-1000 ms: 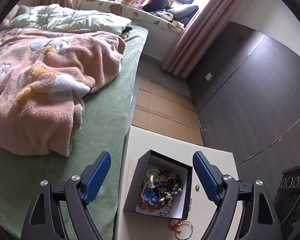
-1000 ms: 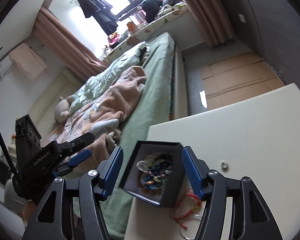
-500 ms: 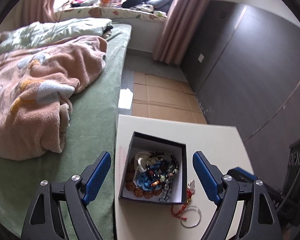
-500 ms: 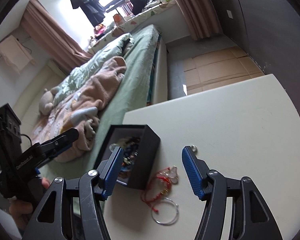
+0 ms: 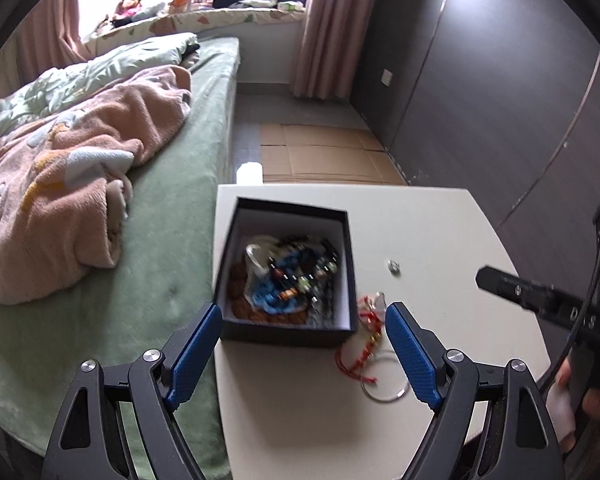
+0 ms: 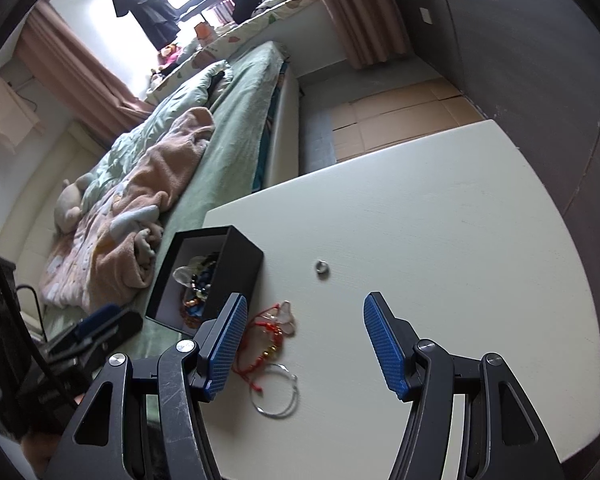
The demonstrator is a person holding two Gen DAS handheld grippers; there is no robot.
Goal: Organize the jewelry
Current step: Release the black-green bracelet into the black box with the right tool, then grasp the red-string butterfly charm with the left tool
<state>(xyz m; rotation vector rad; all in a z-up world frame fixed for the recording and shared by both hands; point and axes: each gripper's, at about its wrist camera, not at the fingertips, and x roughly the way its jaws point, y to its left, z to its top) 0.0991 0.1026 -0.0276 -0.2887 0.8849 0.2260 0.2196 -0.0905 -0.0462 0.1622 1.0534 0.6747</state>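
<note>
A black open box (image 5: 288, 320) (image 6: 236, 268) full of beaded jewelry (image 5: 288, 276) stands at the white table's left edge. Beside it on the table lie a red cord bracelet (image 5: 360, 344) (image 6: 266, 340), a thin silver bangle (image 5: 386, 392) (image 6: 276, 396) and a small silver ring (image 5: 393, 267) (image 6: 322, 267). My left gripper (image 5: 302, 352) is open and empty, just in front of the box. My right gripper (image 6: 304, 340) is open and empty, above the table right of the red bracelet.
The white table (image 5: 440, 232) (image 6: 440, 220) stands against a bed (image 5: 160, 240) with a green sheet and a pink blanket (image 5: 68, 172). A dark wardrobe wall (image 5: 500, 80) is on the right. Cardboard (image 5: 320, 152) covers the floor beyond the table.
Both grippers swung right over the table. The box slid left in the right wrist view and the ring and bracelets came between the right fingers. Both stayed open.
</note>
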